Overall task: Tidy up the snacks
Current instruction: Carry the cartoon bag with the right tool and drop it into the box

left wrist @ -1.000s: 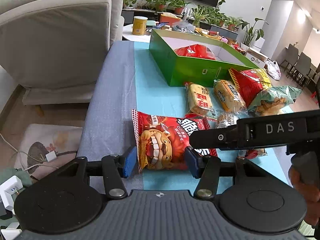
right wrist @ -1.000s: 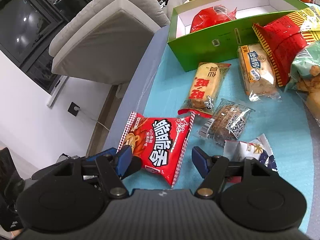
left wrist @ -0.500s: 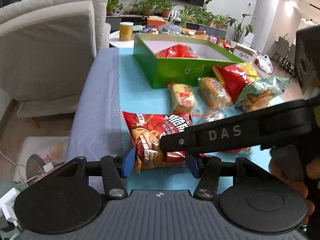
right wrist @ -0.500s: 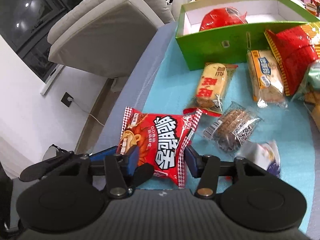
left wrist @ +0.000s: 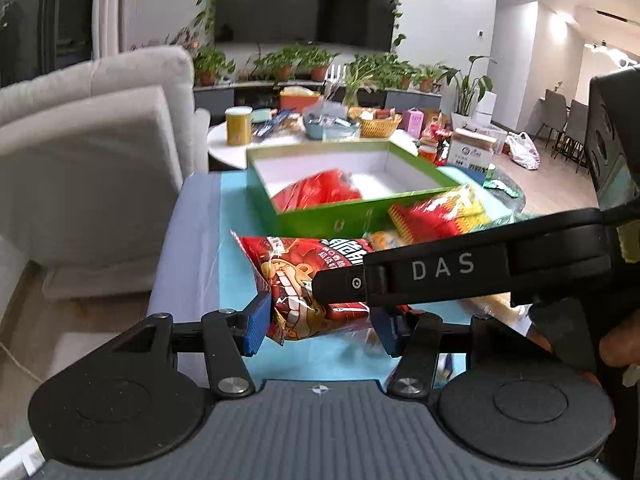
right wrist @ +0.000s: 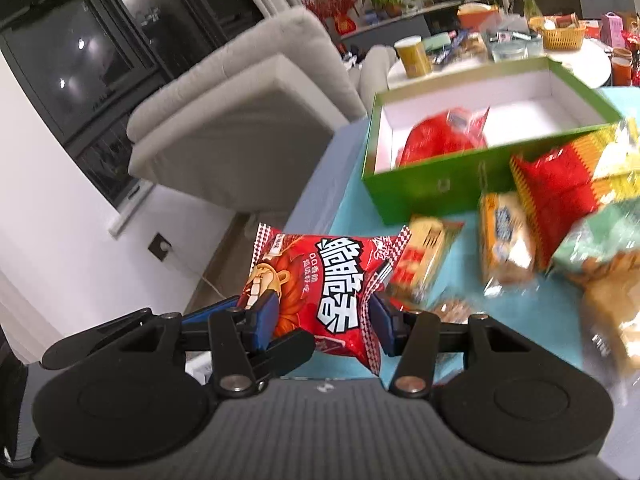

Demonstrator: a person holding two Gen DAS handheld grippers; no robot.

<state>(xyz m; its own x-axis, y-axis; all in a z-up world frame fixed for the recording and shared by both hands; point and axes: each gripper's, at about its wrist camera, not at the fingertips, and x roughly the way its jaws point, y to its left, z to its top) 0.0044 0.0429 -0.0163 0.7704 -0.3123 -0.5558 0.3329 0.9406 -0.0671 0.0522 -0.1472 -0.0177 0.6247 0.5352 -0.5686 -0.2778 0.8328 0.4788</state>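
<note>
A: Red snack bag (right wrist: 324,292), lifted off the counter (right wrist: 532,320), pinched from both sides at once. Right gripper (right wrist: 323,326) has its blue fingers (right wrist: 265,322) narrowed onto the bag's lower half, pads pressing the foil.

B: Left gripper (left wrist: 320,326)?

A: Same bag (left wrist: 316,280), sitting between its fingers (left wrist: 254,330), which are narrowed with the left pad against the bag edge. The right pad is partly hidden behind the other tool's black bar, so I can't tell contact on that side.

B: What's ahead of the fingers?

A: Green box (right wrist: 448,184), open, white inside, one red packet (right wrist: 444,140) already lying in it. Past the right fingertip and off to that side: a small orange-red bar (right wrist: 420,264), a yellow biscuit pack (right wrist: 506,240), a red-and-yellow striped bag (right wrist: 560,188), a greenish bag (right wrist: 600,244). All loose on the teal mat, blurred.

B: Left of the fingers?

A: Grey sofa cushion (right wrist: 240,128), well apart from the bag. Beyond the box, a round white table (left wrist: 224,148) with a yellow tin (left wrist: 238,125).
</note>
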